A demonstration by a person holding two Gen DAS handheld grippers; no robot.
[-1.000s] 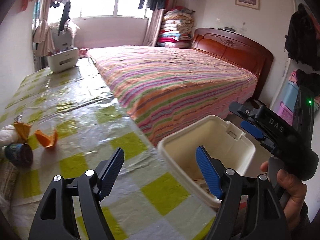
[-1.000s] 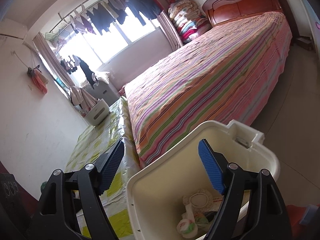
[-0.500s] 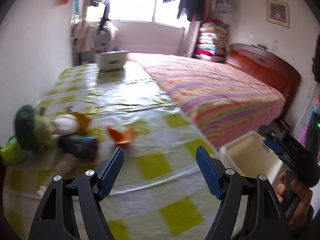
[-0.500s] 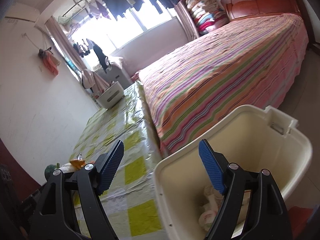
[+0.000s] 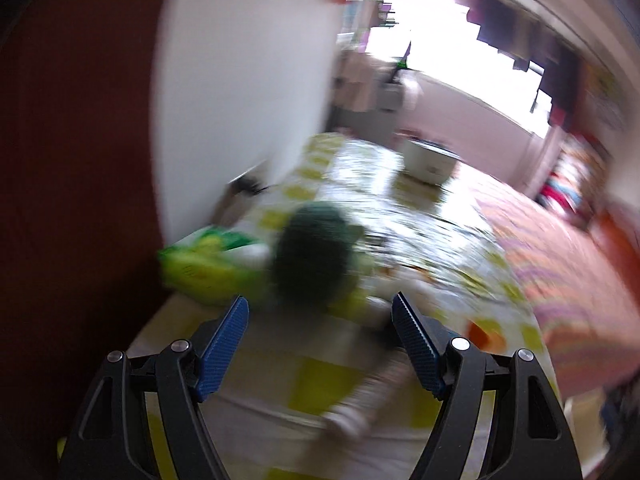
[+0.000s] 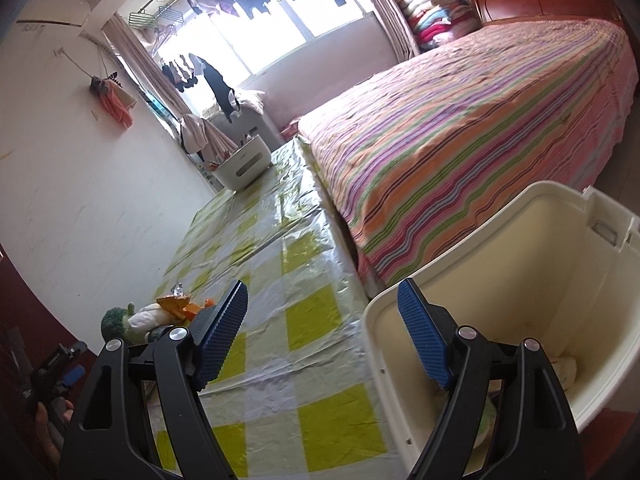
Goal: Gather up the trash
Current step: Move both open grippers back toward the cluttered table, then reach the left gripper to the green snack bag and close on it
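Observation:
My left gripper (image 5: 320,336) is open and empty, low over the near left end of the table; its view is badly blurred. Just ahead of it lie a green plush toy (image 5: 316,256), a green-yellow packet (image 5: 204,268) and a pale bottle-like thing (image 5: 368,396). An orange peel (image 5: 482,330) lies to the right. My right gripper (image 6: 322,338) is open and empty, over the table edge beside the cream trash bin (image 6: 520,264), which holds some wrappers (image 6: 564,366). The toy (image 6: 114,320) and peels (image 6: 176,304) show at its left, as does the left gripper (image 6: 60,372).
The table has a shiny green-checked cloth (image 6: 312,308). A white basket (image 6: 242,162) stands at its far end. A striped bed (image 6: 460,128) runs along the table's right side. A white wall (image 6: 80,184) is on the left.
My left gripper has swung fast to the left and down towards the toy and trash pile. My right gripper has turned a little left, away from the bin's inside.

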